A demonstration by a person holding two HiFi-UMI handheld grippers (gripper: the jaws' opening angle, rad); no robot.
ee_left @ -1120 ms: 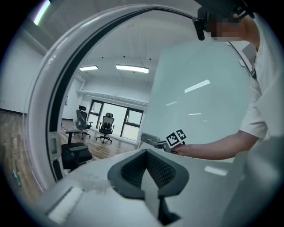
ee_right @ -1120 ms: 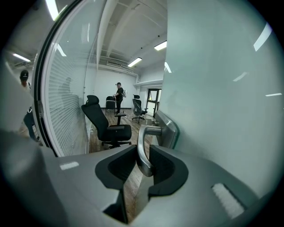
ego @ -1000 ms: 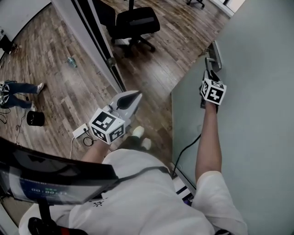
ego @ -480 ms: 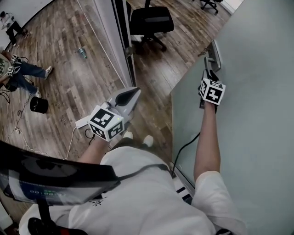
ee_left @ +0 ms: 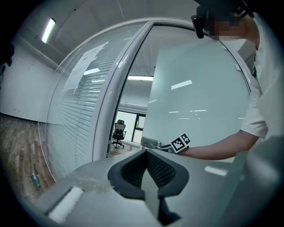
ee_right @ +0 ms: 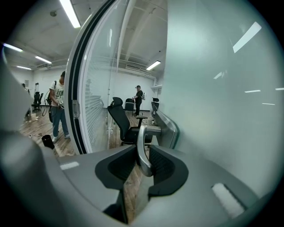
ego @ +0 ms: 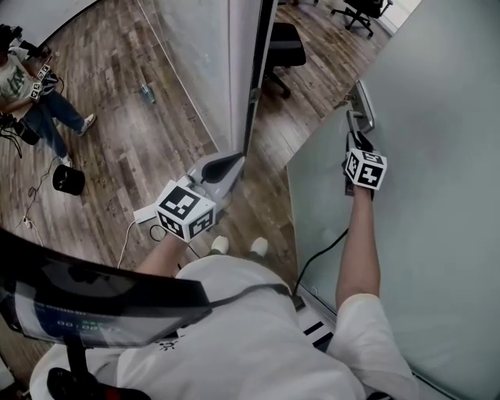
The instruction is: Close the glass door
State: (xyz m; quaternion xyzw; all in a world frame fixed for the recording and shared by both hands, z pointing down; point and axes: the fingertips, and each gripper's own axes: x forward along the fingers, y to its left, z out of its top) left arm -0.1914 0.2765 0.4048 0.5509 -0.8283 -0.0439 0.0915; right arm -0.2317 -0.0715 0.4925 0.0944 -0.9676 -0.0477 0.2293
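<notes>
The frosted glass door (ego: 437, 203) fills the right of the head view, its free edge close to the grey door frame post (ego: 251, 70). My right gripper (ego: 354, 137) is shut on the door's metal lever handle (ego: 361, 105). In the right gripper view the lever handle (ee_right: 141, 153) stands upright between the pads, with the glass door (ee_right: 222, 88) at the right and the frame (ee_right: 80, 97) at the left. My left gripper (ego: 228, 166) hangs free in front of the doorway, shut and holding nothing. Its closed pads (ee_left: 162, 170) point at the frame (ee_left: 113, 115) and door (ee_left: 195, 102).
Through the gap stands a black office chair (ego: 286, 45), with another (ego: 361, 9) farther back. A person (ego: 31, 82) stands at the upper left by a black bucket (ego: 67, 180). A bottle (ego: 147, 94) and a power strip with cables (ego: 142, 216) lie on the wooden floor.
The gap between the door's edge and the frame post has narrowed. The right gripper has stayed on the handle and moved with the door. The office chair now sits partly behind the post.
</notes>
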